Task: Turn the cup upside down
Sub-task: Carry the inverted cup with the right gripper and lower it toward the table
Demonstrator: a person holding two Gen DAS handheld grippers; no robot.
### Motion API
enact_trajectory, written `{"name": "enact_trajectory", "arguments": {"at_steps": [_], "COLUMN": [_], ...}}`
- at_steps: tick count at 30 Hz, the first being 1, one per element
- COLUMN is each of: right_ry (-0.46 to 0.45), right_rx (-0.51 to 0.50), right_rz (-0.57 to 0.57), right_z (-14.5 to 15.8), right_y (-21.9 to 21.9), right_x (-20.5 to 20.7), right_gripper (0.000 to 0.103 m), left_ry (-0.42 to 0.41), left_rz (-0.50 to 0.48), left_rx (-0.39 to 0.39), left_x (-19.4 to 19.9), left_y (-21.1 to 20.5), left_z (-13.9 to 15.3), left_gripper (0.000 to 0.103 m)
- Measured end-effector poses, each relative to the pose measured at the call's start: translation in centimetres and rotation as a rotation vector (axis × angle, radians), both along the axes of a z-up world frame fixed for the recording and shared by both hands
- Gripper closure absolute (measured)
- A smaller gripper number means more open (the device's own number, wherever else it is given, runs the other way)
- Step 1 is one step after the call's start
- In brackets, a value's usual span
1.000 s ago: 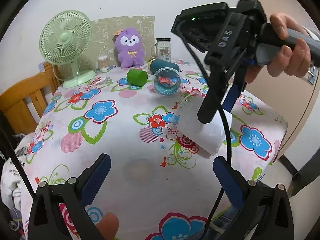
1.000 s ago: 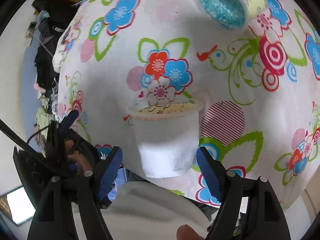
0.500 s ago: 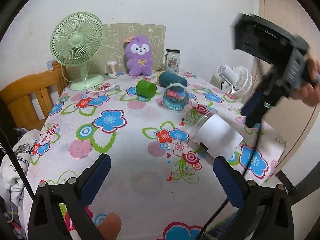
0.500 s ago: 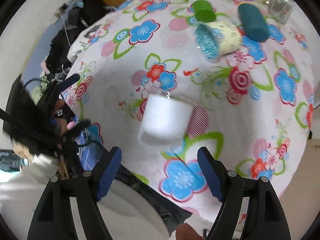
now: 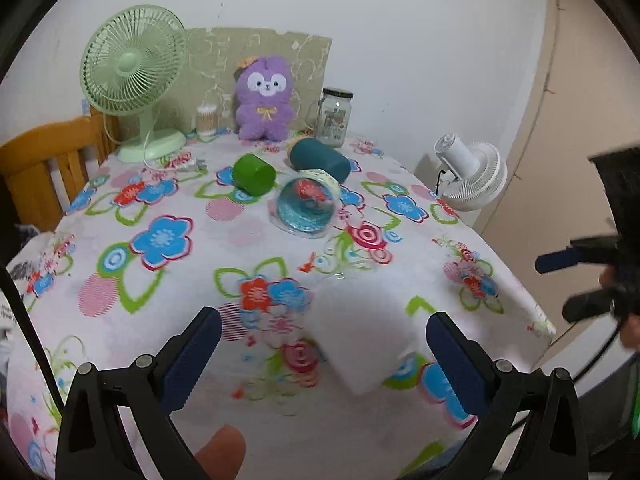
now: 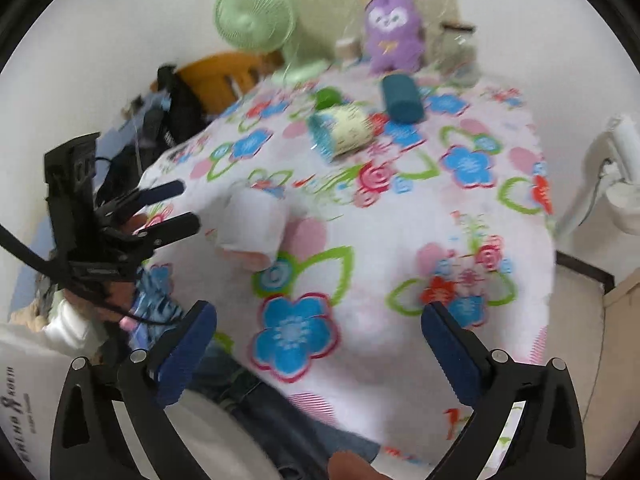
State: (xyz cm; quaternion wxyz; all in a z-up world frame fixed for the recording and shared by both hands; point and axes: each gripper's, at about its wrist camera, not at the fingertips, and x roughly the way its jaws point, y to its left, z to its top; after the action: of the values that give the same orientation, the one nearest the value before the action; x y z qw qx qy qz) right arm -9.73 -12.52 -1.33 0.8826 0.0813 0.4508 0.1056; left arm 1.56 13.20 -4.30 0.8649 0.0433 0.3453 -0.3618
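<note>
The left wrist view shows the left gripper (image 5: 322, 354) with its blue-padded fingers spread wide apart and nothing between them; just ahead of them, slightly toward the right finger, the white cup (image 5: 362, 334) lies on its side on the floral tablecloth (image 5: 160, 280), blurred, its matte wall pale against the print; further ahead lie a clear-rimmed patterned cup (image 5: 307, 208) with its mouth facing the camera, a smooth green cup (image 5: 253, 173) and a teal cylinder (image 5: 319, 157), all tipped over; behind them a fuzzy purple plush (image 5: 264, 104), a glass jar (image 5: 336, 117) and a ribbed green fan (image 5: 134, 66) stand upright; a white fan (image 5: 472, 176) stands off the table's right edge.

The right wrist view, blurred by motion, shows what the first cannot: the white cup (image 6: 250, 230) from the side, tapered, lying well ahead and left of the right gripper (image 6: 318, 348), whose fingers also stand wide apart and hold nothing; it also shows the left gripper (image 6: 168, 208) from outside, at far left beside the cup, black with dark pads parted; the cream side of the patterned cup (image 6: 342, 132) shows here, and a wooden chair (image 6: 224, 76) beyond the table.
</note>
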Motion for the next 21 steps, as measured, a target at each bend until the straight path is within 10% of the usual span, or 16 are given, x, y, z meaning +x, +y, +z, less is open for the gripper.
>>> {"name": "enact_trajectory", "arguments": {"at_steps": [21], "right_ry": [-0.22], "right_rx": [0.018], "right_rz": [0.135], "right_z": [-2.2], "right_y": [-0.4], "right_x": [-4.1], "right_gripper": [0.0], "left_ry": [0.229], "left_rz": [0.141], "left_rx": [0.148], "left_x": [0.0], "left_y": [-6.8], "left_z": [-0.7], "left_gripper": [0.0]}}
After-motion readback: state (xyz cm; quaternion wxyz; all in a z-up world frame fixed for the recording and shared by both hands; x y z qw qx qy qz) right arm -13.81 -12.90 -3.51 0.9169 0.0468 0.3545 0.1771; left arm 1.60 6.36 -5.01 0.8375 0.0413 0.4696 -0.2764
